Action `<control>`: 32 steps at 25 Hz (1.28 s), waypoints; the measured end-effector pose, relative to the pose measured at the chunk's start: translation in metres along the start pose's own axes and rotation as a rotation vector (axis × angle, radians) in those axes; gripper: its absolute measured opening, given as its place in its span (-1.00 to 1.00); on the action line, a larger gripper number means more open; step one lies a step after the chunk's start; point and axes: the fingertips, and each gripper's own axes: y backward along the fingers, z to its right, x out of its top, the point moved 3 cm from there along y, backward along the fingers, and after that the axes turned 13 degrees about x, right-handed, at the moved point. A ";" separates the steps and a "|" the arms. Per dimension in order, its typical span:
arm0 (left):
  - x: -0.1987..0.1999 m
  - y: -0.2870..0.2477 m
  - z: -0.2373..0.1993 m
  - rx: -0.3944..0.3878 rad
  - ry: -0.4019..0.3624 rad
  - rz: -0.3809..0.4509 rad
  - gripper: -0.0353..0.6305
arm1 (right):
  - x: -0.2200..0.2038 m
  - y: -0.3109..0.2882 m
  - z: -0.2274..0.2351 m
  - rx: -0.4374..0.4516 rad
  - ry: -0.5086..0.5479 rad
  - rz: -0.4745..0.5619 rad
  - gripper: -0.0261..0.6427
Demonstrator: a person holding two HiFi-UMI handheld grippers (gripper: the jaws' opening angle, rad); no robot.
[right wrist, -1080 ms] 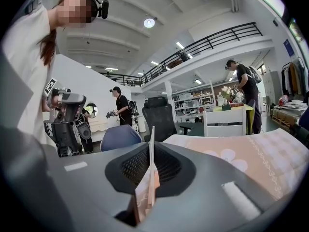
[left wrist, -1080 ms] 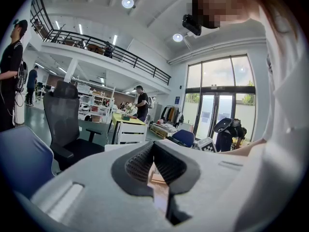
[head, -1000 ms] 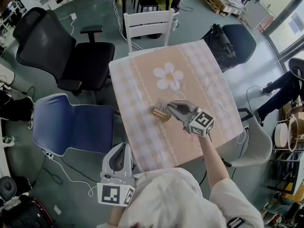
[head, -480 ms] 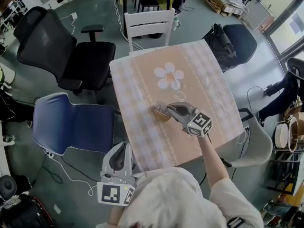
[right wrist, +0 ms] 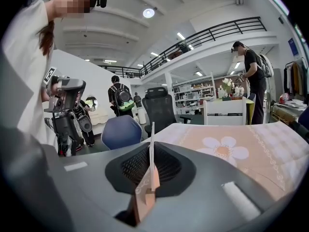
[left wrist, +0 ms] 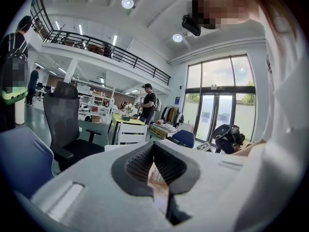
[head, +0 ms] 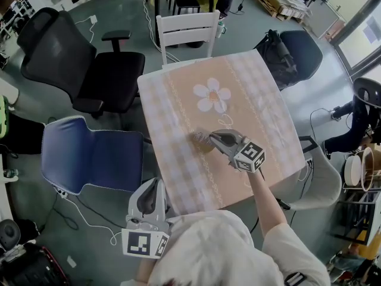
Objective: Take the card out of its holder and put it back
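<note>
In the head view, your right gripper [head: 212, 138] has its tips at the wooden holder [head: 200, 142] on the table [head: 262, 100]. In the left gripper view, your left gripper [left wrist: 154, 146] has its jaws together and empty. In the right gripper view, the jaws pinch the card [right wrist: 151, 149], which stands upright and edge-on between them.

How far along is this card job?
Done: the right claw has gripped the card. In hand: it holds the card at the wooden holder; whether it is already out, I cannot tell. Left: seating it and letting go. The left claw is shut, empty.
</note>
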 end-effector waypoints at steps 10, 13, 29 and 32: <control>0.001 0.001 0.001 -0.002 0.002 0.004 -0.89 | -0.001 0.001 0.001 -0.004 -0.005 0.014 -0.86; 0.000 0.002 0.000 0.000 0.002 0.005 -0.89 | -0.001 0.001 0.002 -0.004 -0.006 0.015 -0.86; 0.004 0.007 0.002 -0.003 -0.001 0.017 -0.89 | 0.012 0.006 0.005 -0.010 -0.070 0.062 -0.72; 0.004 0.006 0.004 -0.011 -0.002 0.020 -0.89 | 0.024 0.011 0.008 -0.046 -0.050 0.079 -0.70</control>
